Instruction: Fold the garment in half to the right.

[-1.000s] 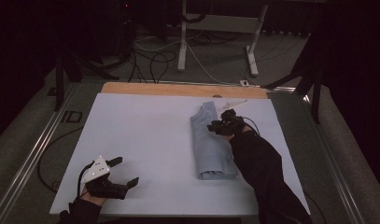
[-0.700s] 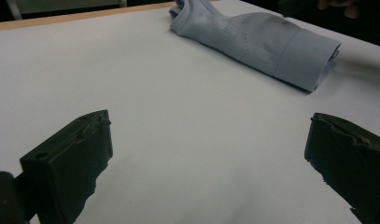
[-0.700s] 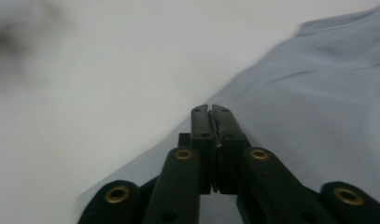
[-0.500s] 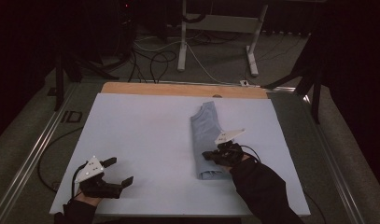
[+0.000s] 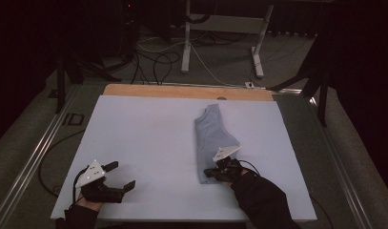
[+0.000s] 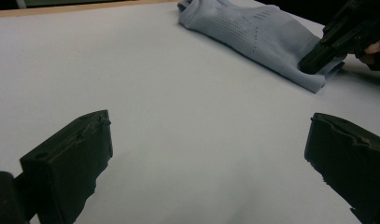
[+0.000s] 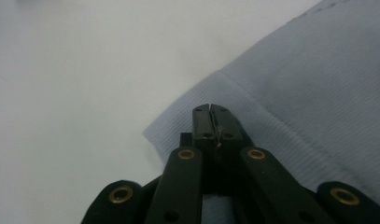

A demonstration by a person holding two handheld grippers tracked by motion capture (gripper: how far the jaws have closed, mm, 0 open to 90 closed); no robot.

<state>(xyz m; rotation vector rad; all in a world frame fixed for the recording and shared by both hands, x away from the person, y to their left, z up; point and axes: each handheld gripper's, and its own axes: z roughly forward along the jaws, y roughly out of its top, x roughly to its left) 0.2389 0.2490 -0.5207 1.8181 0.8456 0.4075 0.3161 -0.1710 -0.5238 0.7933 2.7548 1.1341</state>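
A folded light blue garment lies lengthwise right of the middle of the white table top. My right gripper is shut, with its tips resting on the garment's near ribbed hem. In the right gripper view the gripper has its jaws pressed together over the ribbed edge of the garment, and no cloth shows between them. My left gripper stands open near the front left corner, holding nothing. From the left gripper view the left gripper faces the garment, with the right gripper at its end.
A wooden strip runs along the table's far edge. Beyond it stand white desk legs and loose cables on the floor. A metal rail lines the left side.
My right gripper has come from the garment's far end to its near hem, sinking toward the table. Its jaws have closed. The left gripper has barely moved.
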